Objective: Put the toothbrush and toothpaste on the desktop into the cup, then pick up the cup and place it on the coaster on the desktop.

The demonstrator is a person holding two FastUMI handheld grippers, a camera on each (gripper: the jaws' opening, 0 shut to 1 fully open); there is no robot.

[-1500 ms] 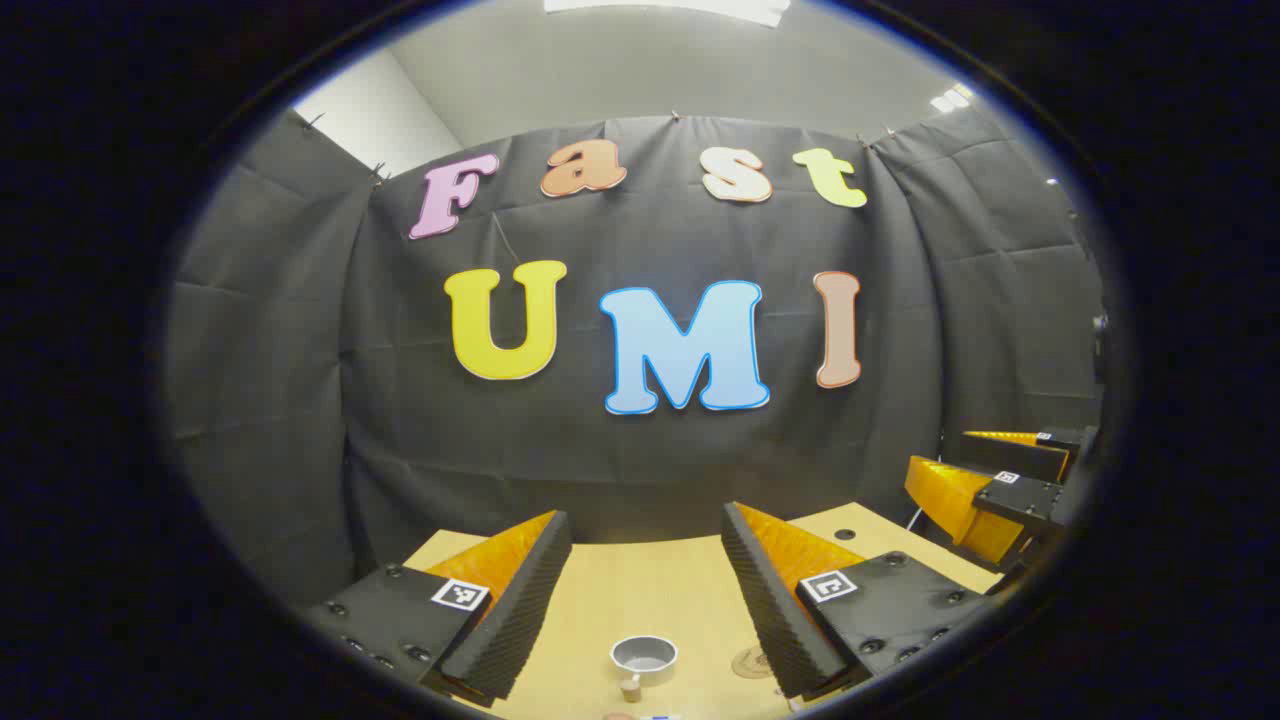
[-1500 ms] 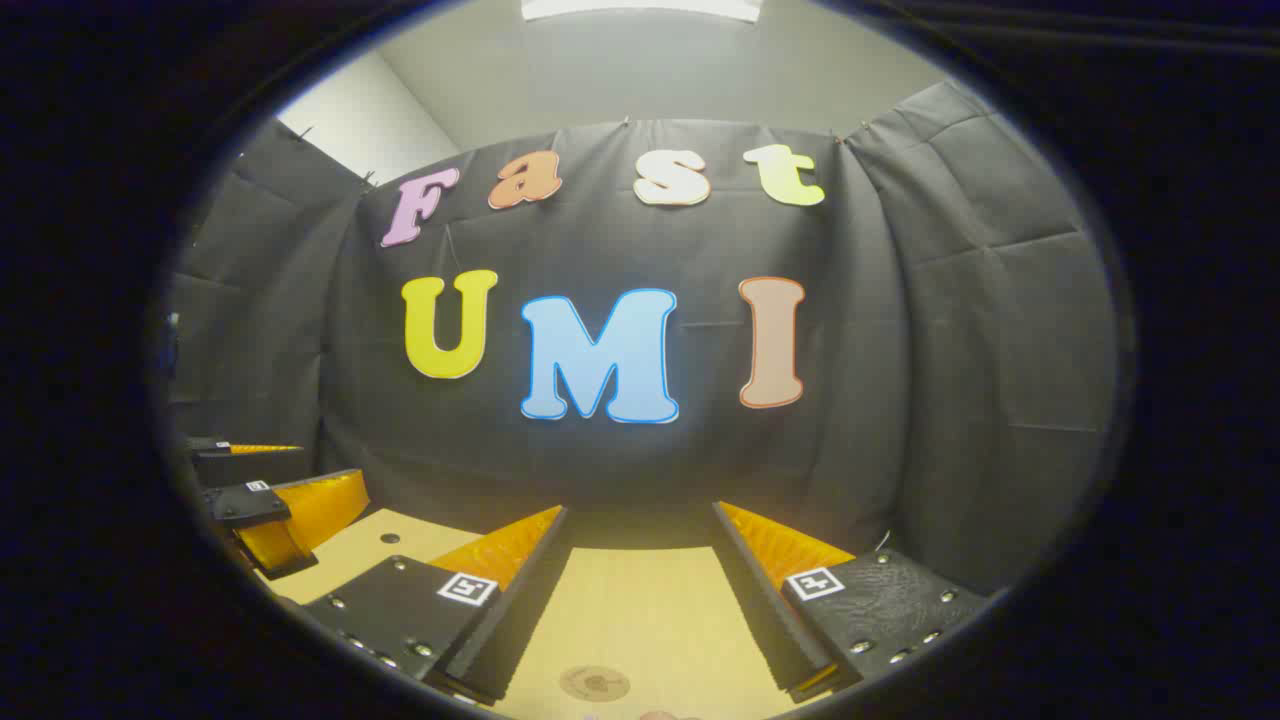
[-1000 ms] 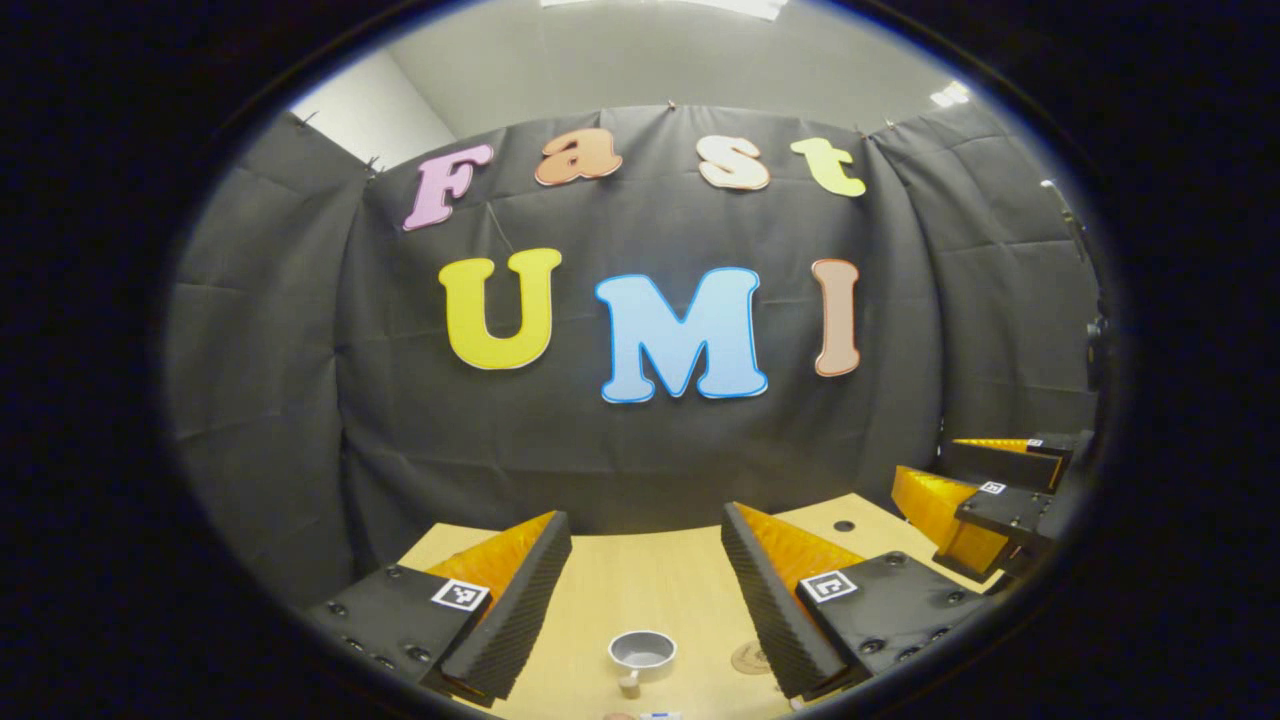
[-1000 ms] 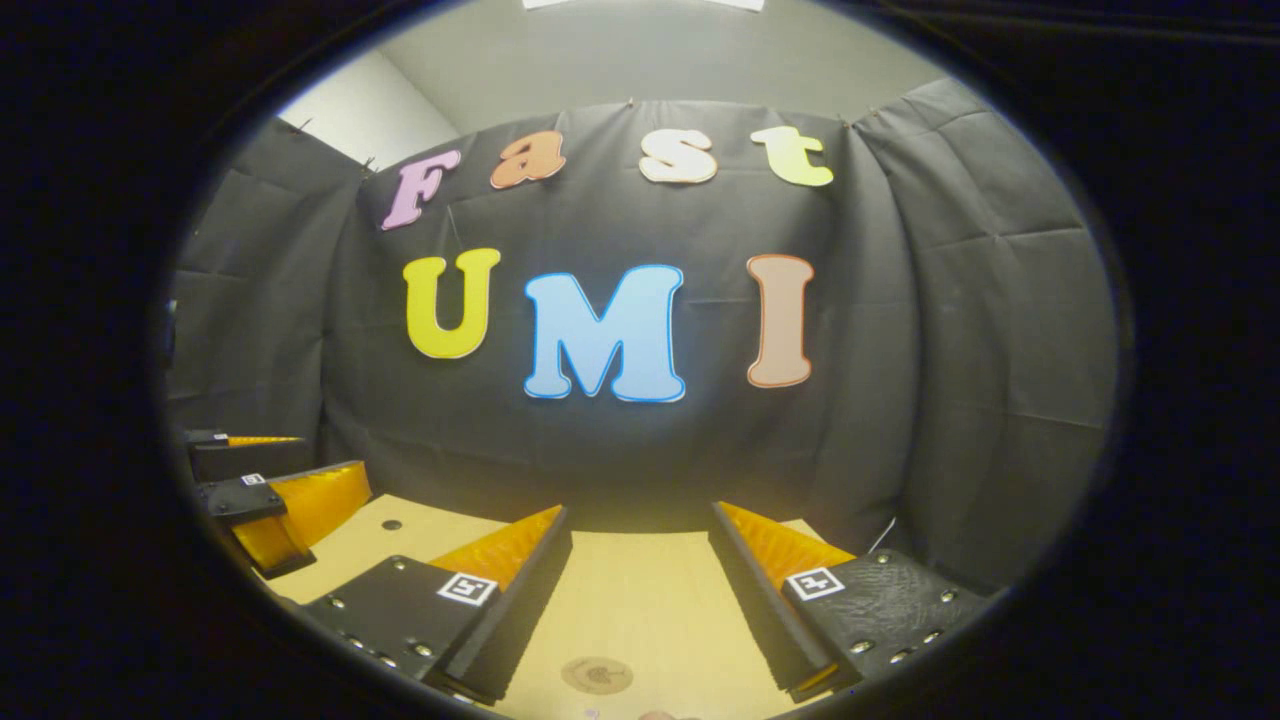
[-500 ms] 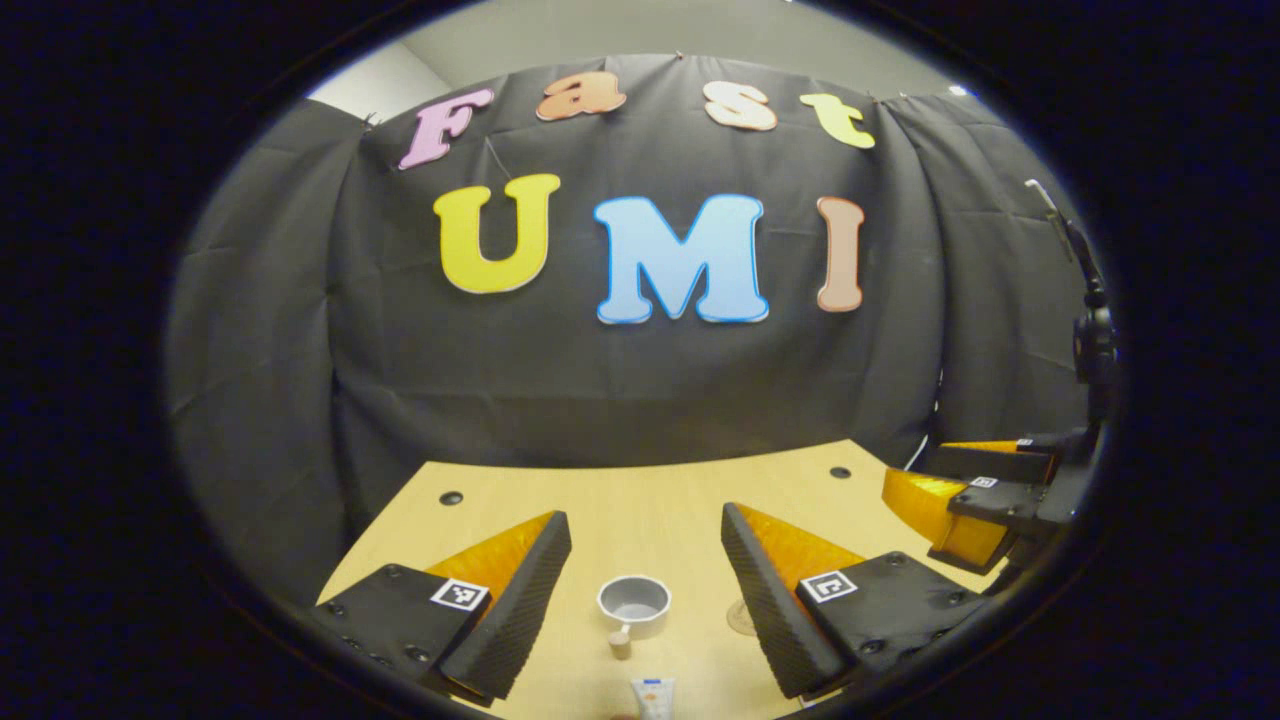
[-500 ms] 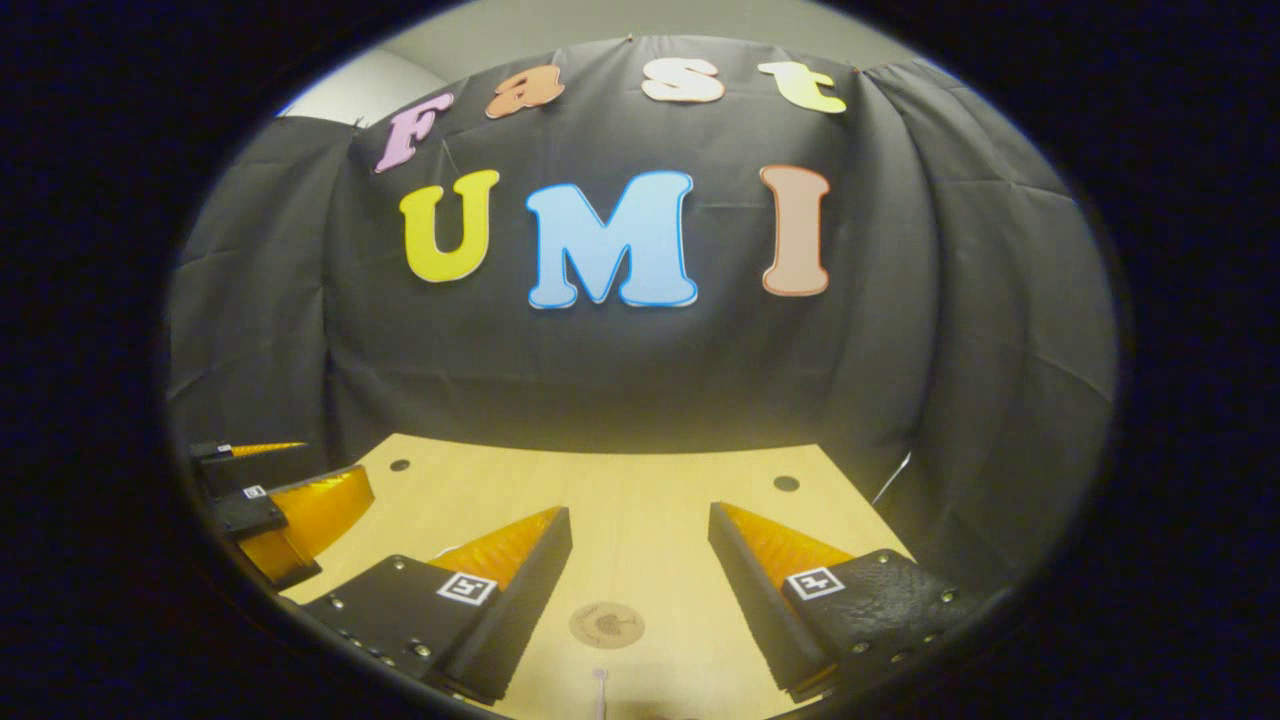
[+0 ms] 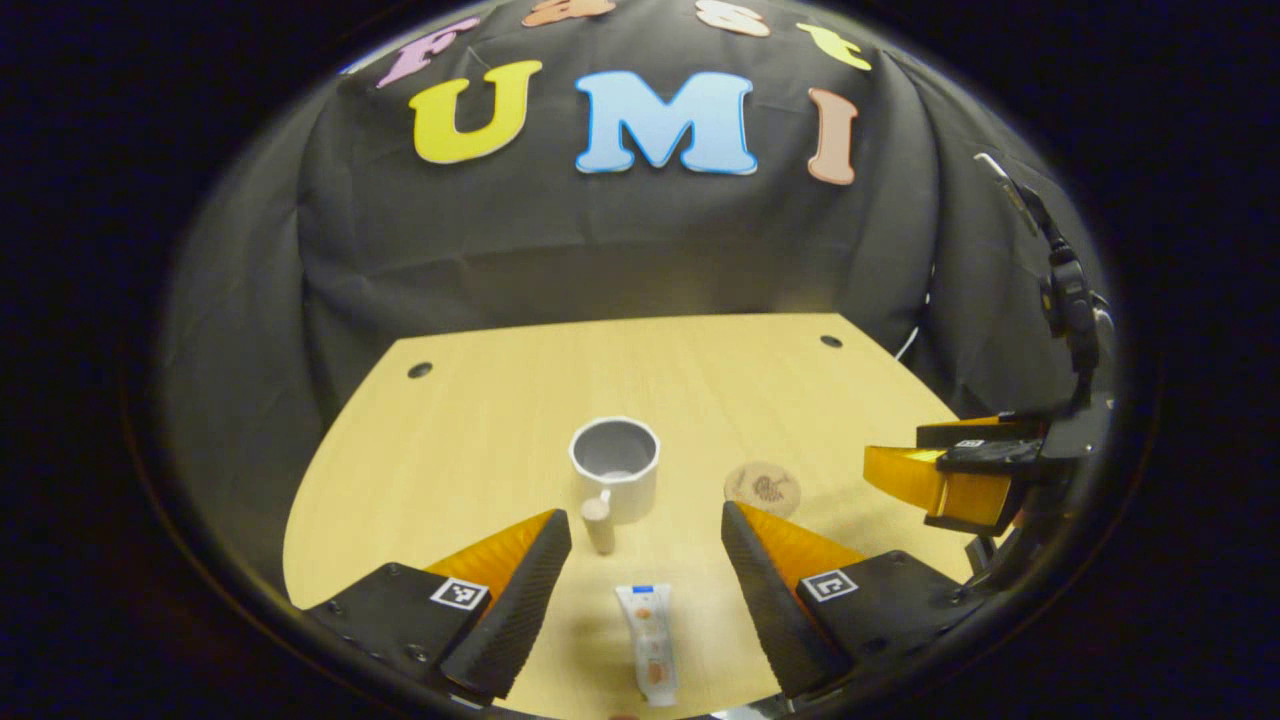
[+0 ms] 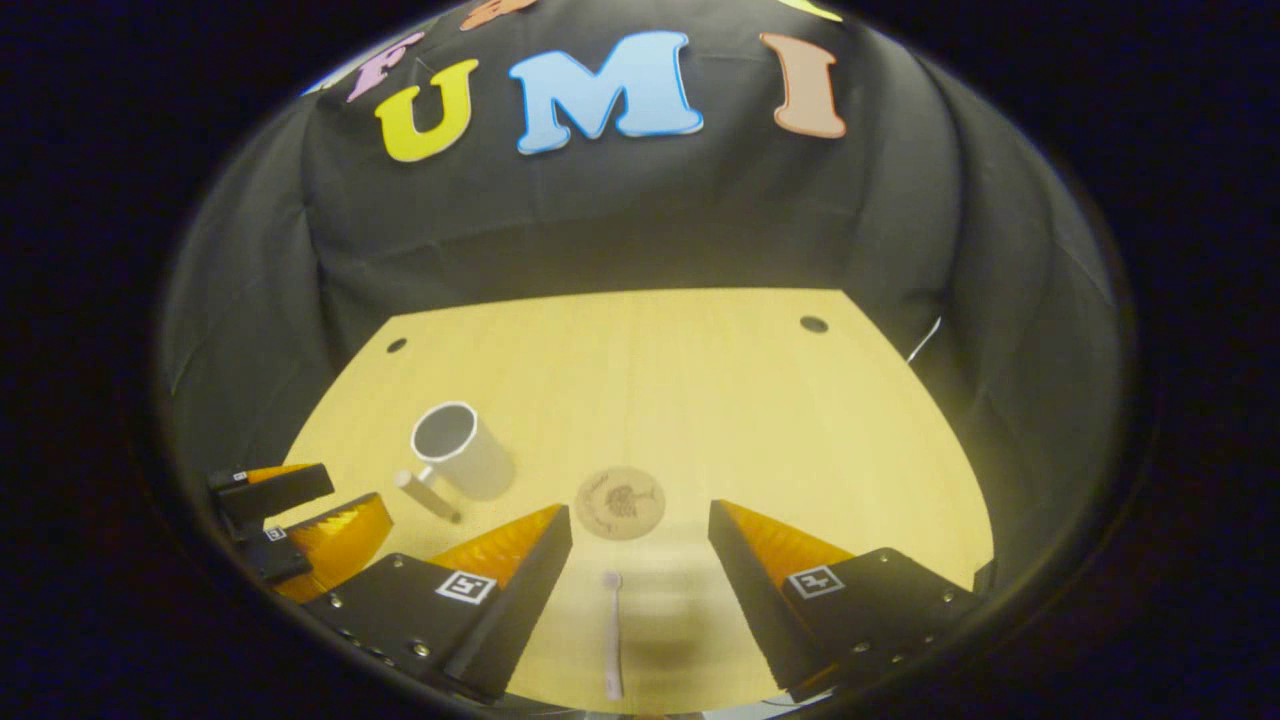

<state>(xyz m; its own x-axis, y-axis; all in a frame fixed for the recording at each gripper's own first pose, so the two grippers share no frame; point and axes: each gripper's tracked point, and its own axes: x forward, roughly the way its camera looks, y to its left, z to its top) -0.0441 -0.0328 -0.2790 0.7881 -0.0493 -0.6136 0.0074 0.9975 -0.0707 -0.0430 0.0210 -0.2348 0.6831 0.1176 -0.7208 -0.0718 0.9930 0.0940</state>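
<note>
Lying flat on the desktop: one toothpaste tube, white with orange print, lengthwise between the left gripper fingers, touched by neither

Toothbrush: pale, thin, flat on the wood, head pointing away, between the right gripper fingers, not gripped

Cup: white, upright, nothing seen inside, with a tan wooden handle on the near side; stands just beyond the toothpaste in the left gripper view, and to the left beyond the fingers in the right gripper view

Coaster: round, brown, printed with a dark motif, lying bare just beyond the toothbrush head; apart from the cup, to its right in both views

Left gripper: jaws spread wide, holding nothing, above the near edge of the desktop

Right gripper: jaws likewise spread wide and empty; seen also from the side at the right edge of the left gripper view

Desktop: light wood, with two small dark holes near its far corners; black cloth hangs behind it
</note>
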